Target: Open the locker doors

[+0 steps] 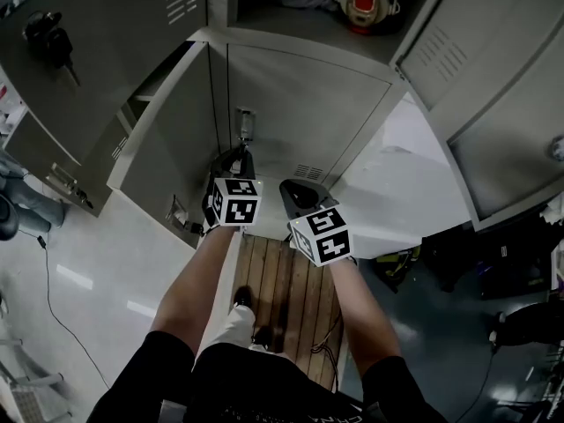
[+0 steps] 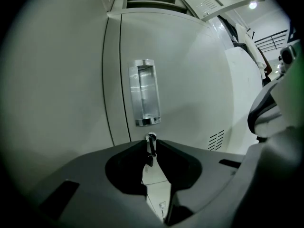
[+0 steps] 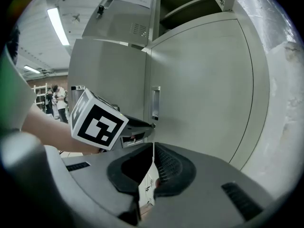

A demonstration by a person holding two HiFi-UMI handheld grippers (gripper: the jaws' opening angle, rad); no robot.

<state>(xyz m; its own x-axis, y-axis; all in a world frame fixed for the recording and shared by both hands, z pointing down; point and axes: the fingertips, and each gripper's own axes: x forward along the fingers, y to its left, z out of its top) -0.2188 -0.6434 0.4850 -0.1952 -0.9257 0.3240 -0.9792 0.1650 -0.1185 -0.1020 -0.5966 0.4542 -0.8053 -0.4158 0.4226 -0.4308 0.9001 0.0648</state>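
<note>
Head view showed one open locker door (image 1: 97, 51) at upper left. At centre, the left gripper (image 2: 151, 151) had its jaws pinched narrow on a key (image 2: 151, 139) just under the handle (image 2: 146, 93) of the closed door (image 2: 190, 70). Just to its right, the right gripper (image 3: 153, 148) hung near that door with jaws together, empty.

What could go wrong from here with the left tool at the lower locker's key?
1. The left tool grips the small key only at its jaw tips; a turn may slip off or bend it.
2. The lower door is closed; pulling before it unlocks would load the key.
3. The handle sits at the door's left edge, so it likely swings toward the right tool, shut and empty, close in front.
</note>
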